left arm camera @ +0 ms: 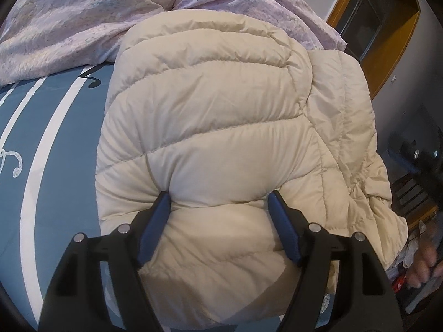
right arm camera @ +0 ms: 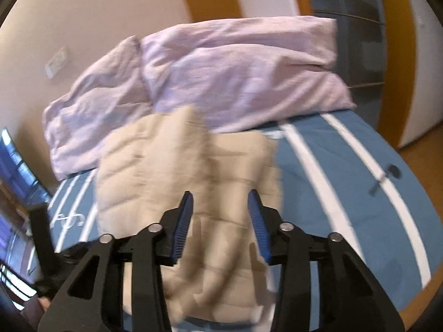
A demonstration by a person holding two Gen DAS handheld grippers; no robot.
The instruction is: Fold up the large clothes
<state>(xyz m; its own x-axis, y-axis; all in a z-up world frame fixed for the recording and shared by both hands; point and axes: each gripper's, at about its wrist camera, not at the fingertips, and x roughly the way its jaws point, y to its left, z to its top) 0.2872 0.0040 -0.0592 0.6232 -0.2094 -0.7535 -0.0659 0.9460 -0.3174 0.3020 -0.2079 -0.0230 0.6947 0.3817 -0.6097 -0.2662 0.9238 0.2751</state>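
A cream quilted puffer jacket (left arm camera: 221, 127) lies folded on the blue bed sheet (left arm camera: 55, 144). My left gripper (left arm camera: 218, 199) is open, its blue pads pressed into the jacket's near edge with the puffy fabric bulging between them. In the right wrist view the jacket (right arm camera: 171, 171) is blurred by motion. My right gripper (right arm camera: 220, 196) is open above its near part, and holds nothing.
A crumpled lilac duvet (left arm camera: 83, 22) lies at the far side of the bed, also in the right wrist view (right arm camera: 221, 74). The sheet (right arm camera: 360, 188) has white stripes. A wooden door frame (left arm camera: 387, 63) stands beyond the bed. Clutter (left arm camera: 415, 262) sits beside the bed's right edge.
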